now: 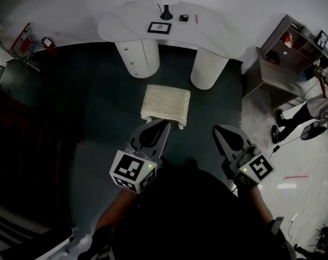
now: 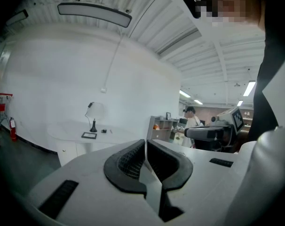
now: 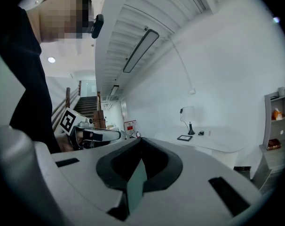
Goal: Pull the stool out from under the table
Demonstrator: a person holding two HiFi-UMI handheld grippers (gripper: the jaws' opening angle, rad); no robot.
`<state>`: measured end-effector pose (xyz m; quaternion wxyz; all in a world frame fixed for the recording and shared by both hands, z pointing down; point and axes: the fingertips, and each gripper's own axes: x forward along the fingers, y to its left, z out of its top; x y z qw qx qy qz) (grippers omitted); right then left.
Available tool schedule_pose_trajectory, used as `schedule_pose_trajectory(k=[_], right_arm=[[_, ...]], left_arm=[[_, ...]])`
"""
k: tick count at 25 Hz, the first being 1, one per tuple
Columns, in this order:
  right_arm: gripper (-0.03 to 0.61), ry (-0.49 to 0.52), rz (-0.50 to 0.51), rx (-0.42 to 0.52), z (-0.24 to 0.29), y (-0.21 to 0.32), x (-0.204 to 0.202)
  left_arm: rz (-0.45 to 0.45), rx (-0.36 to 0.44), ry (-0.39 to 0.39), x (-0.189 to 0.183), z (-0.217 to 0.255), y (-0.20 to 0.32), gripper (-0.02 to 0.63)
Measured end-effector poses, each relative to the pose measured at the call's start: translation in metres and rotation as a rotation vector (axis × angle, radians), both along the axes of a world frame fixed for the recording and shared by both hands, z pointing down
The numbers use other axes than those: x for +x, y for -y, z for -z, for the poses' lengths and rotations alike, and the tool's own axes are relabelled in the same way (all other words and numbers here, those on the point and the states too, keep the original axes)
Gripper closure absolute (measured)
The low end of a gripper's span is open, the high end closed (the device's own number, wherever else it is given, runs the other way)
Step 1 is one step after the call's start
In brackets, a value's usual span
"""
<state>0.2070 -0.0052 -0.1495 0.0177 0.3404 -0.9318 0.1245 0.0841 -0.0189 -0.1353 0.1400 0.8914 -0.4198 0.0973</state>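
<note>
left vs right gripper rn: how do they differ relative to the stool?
Left gripper has its tip at the stool's near edge in the head view; right gripper sits off the stool's right side, over dark floor. Left gripper angles up-right in that view; right gripper angles up-left. Shared: both are shut, nothing between the jaws.

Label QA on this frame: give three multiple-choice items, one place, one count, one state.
1. Where is the stool? A under the tabletop; B on the floor in front of the table; C on the tabletop.
2. How many pedestals carry the table? A one; B two; C four.
3. Left gripper? A shut, empty; B wide open; C shut on the lamp.
B: the stool stands clear of the table's edge. B: two pedestals show. A: its jaws meet, nothing between.
</note>
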Motion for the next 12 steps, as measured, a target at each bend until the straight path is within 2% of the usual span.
schedule_pose_trajectory(k=[12], right_arm=[[0.561, 0.012, 0.018, -0.013, -0.0044, 0.0036, 0.0010]], left_arm=[[-0.003, 0.013, -0.010, 0.0090, 0.0058, 0.0071, 0.586]])
